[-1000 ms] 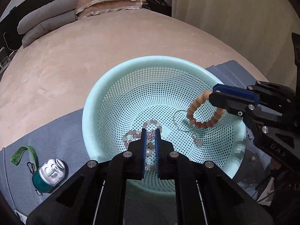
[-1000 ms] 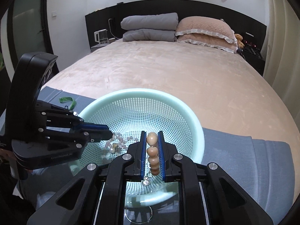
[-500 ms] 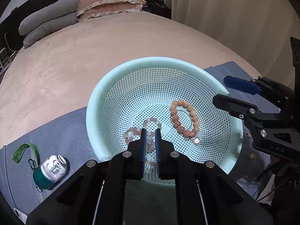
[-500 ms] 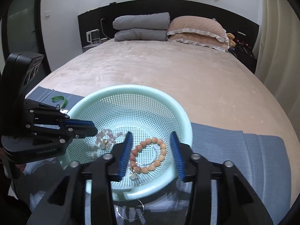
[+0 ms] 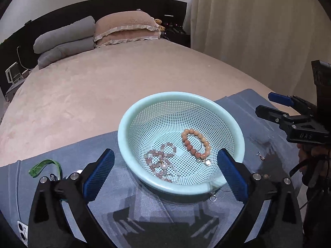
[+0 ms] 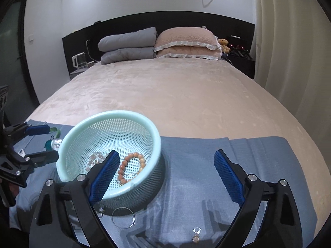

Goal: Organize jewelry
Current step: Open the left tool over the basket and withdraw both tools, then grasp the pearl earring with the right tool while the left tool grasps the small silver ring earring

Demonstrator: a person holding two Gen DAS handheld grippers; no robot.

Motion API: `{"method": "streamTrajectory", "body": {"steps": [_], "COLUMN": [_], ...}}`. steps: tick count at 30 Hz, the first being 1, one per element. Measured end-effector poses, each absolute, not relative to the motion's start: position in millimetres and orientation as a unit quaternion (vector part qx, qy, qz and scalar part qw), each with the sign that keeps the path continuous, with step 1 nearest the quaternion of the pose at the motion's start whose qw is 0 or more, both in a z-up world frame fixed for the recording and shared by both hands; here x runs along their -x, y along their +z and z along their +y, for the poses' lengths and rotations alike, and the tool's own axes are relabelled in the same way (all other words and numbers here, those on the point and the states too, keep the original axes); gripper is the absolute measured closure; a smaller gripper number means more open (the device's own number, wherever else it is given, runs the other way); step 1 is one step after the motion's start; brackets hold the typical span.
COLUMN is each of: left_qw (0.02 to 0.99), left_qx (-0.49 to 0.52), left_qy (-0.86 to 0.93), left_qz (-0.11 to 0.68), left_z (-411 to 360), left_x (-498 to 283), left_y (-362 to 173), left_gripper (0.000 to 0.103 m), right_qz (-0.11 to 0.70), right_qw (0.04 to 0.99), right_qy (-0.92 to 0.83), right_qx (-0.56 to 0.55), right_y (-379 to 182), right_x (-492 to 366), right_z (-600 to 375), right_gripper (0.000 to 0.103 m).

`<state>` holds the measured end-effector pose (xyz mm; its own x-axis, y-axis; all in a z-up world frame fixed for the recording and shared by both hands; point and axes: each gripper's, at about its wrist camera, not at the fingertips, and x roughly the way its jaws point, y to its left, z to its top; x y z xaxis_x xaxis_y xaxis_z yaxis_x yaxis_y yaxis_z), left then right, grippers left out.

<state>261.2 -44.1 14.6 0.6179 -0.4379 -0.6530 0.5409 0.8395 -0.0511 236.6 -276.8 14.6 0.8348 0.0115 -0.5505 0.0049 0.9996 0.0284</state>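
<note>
Opening hand-held gripper (image 5: 165, 173), empty-jawed

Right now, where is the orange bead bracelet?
In both wrist views the orange bead bracelet lies inside the mint mesh basket, right of the pale pink bead bracelet, held by neither hand-held gripper.

A big bed (image 6: 175, 95) had a soft pink cover. Two grey pillows (image 6: 128, 45) and two pink pillows (image 6: 186, 43) sat by the dark headboard (image 6: 124, 23). A small teddy bear (image 6: 224, 45) sat beside them. Pale curtains (image 5: 258, 31) hung down nearby.
</note>
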Motion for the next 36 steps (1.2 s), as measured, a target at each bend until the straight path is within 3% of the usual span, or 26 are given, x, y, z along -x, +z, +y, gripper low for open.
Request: {"method": "streamTrajectory", "body": {"steps": [20, 30, 36], "left_qw": [0.833, 0.81, 0.812], "left_qx": [-0.157, -0.181, -0.17], "left_qy": [-0.416, -0.426, -0.405], "left_qz": [0.329, 0.359, 0.385], "left_z": [-63.6, -99.7, -105.8], "left_x": [-198.9, -209.3, -227.0], "left_y": [-41.8, -83.6, -94.9], "left_gripper": [0.006, 0.007, 0.012], "right_qz": [0.274, 0.323, 0.349], "right_qw": [0.958, 0.935, 0.93], "right_qy": [0.036, 0.125, 0.109], "right_qx": [0.078, 0.075, 0.032], "right_y": [-37.5, -83.8, -110.1], "right_x": [-154.5, -137.7, -141.9], "right_z": [-298.8, -275.0, -287.0], "right_gripper": [0.016, 0.055, 0.063]}}
